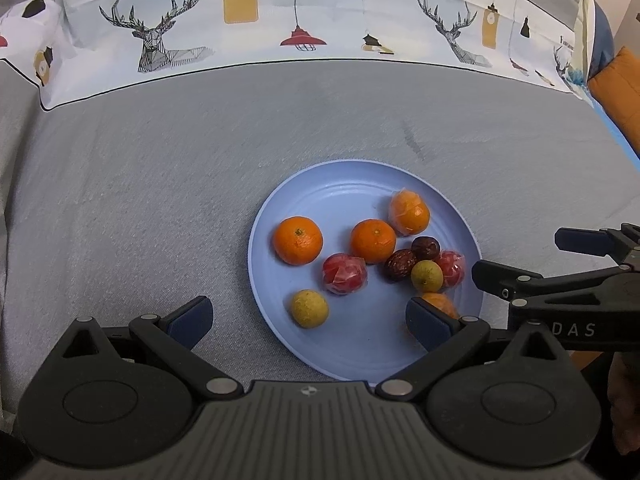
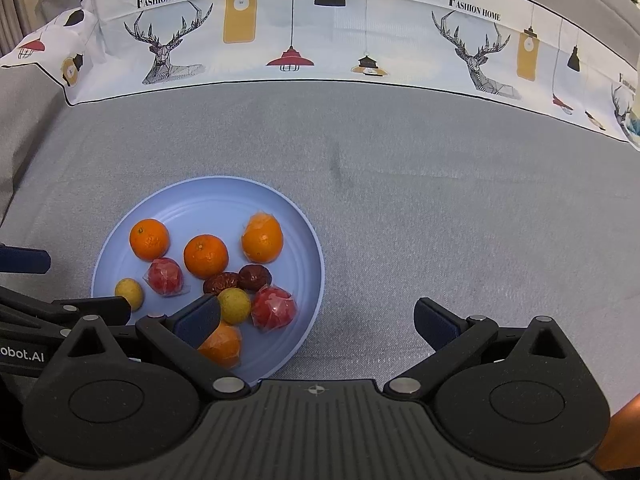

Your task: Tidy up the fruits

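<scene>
Blue plate (image 1: 280,216) sits on grey cloth (image 1: 140,200), all fruit on it. Two bare mandarins (image 1: 298,240) side by side at the far-left of the pile, a plastic-wrapped orange (image 1: 410,214) toward the far rim. Two wrapped red fruits: one (image 1: 344,274) near plate centre, other (image 1: 452,268) at the right edge of the cluster. Two dark dates (image 1: 400,265) touching each other, with a yellow-green fruit (image 1: 427,276) just beside them. A second yellow one (image 1: 310,308) lies apart, near the rim.

Views differ: right wrist cam shows a second wrapped orange (image 2: 222,346) clearly, partly under a finger. Left cam only gets a sliver of it behind the pad, prob same fruit.

Left gripper (image 1: 308,318): jaws wide apart, nothing held, hovering over the plate's near side. One pad over cloth, other over the plate; contact w/ fruit can't be judged. Right gripper (image 2: 316,320): also spread wide, empty, mostly over bare cloth right of the plate (image 2: 208,192); its left finger (image 2: 198,320) overlaps the near rim area.

Printed deer-and-lamp "Fashion Home" fabric (image 2: 320,40) runs along the back.
</scene>
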